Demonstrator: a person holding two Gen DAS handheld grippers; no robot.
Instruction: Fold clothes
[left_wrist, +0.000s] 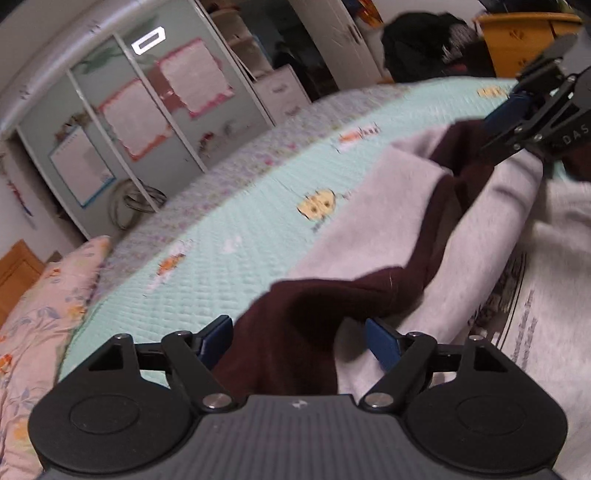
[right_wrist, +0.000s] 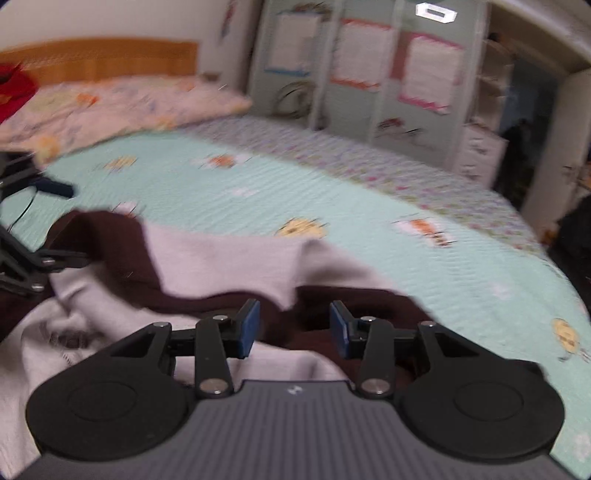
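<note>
Sweatshirt (left_wrist: 461, 236) in pale grey with dark maroon sleeves and trim lies partly bunched on a mint-green quilted bedspread (left_wrist: 236, 236), near the bed's near edge, one grey panel turned back over the maroon cloth. Printed lettering shows on the grey front in the left wrist view, too blurred to read. Left gripper (left_wrist: 299, 338) hangs over a maroon fold with its jaws spread wide; the cloth lies between the blue pads (left_wrist: 382, 345) and beneath them, and the pads do not press on it. Right gripper (right_wrist: 293, 325) hovers over the garment where grey and maroon meet, jaws parted about halfway with nothing pinched; in the left wrist view it reaches in from the upper right corner over the far part of the sweatshirt. Floral pillow (right_wrist: 122, 105) rests at the head of the bed against a wooden headboard (right_wrist: 99, 61). Pale green wardrobe (right_wrist: 369, 66) with papers stuck to its doors stands beyond the far edge. Both views are smeared.
</note>
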